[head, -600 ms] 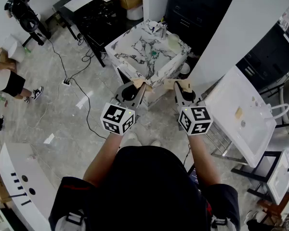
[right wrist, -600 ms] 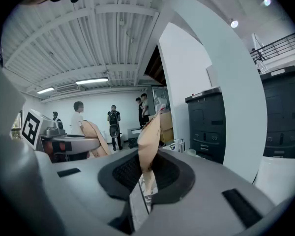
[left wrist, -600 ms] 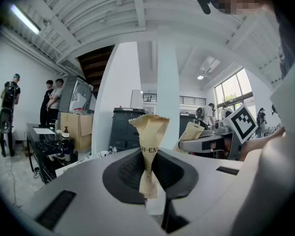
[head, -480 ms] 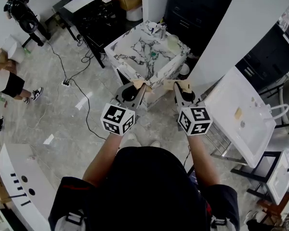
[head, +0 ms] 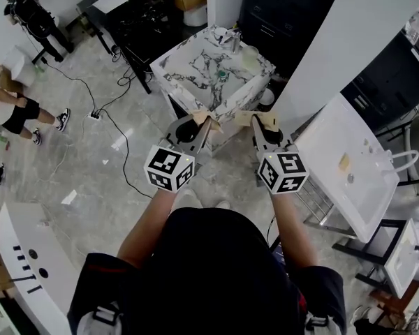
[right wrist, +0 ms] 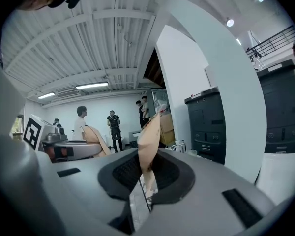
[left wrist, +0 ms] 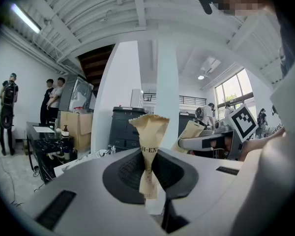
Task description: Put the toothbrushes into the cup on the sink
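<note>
Grey marble floor point(head: 70, 166), white pillar point(head: 349, 40), black cabinets point(head: 272, 12), ceiling strip lights point(right wrist: 91, 86).

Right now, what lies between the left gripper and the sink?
Only the paper packet clamped in the left gripper, pointing at the sink; head view shows it.

the tan paper wrapper point(left wrist: 148, 132) pinched in the left gripper point(left wrist: 148, 170) bears the printed letters "h-en"; nothing else is legible.

The left gripper's point(left wrist: 148, 177) jaws pinch a tan paper packet point(left wrist: 148, 132) that stands upright. At right, the right gripper point(left wrist: 187, 142) carries a second packet point(left wrist: 191, 132).
</note>
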The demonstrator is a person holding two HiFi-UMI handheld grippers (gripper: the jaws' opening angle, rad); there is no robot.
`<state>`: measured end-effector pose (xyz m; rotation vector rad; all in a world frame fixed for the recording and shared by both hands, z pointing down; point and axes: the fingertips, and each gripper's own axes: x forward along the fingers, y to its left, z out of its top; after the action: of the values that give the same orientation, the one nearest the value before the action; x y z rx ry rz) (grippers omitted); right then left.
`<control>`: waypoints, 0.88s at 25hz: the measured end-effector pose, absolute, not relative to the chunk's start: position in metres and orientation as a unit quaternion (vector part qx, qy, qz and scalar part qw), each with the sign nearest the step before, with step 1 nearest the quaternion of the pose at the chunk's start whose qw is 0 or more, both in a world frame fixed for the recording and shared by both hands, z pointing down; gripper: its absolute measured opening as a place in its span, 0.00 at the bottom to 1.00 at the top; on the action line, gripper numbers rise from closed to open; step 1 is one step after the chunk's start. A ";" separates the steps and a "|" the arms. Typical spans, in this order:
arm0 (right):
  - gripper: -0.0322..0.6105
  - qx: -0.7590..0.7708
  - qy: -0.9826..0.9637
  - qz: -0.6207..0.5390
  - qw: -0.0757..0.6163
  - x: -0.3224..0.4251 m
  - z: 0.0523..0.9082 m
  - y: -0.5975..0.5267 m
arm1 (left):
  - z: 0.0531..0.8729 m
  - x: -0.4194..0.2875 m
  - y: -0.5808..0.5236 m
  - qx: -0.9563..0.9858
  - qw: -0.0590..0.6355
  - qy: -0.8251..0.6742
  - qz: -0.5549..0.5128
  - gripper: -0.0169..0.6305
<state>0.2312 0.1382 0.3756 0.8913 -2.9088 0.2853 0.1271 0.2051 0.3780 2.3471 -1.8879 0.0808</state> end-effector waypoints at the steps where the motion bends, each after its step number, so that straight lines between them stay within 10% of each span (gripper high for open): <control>1: 0.15 0.290 -0.951 0.094 0.042 0.232 0.376 0.139 | 0.378 0.129 0.206 0.777 0.064 -0.625 0.027 0.10; 22: 0.15 0.274 -0.954 0.110 0.048 0.227 0.389 0.131 | 0.387 0.125 0.202 0.767 0.076 -0.637 0.023 0.10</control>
<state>0.2266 0.1306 0.3894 0.8363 -2.9086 0.3358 0.1246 0.2015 0.3872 2.2984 -1.9100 0.0682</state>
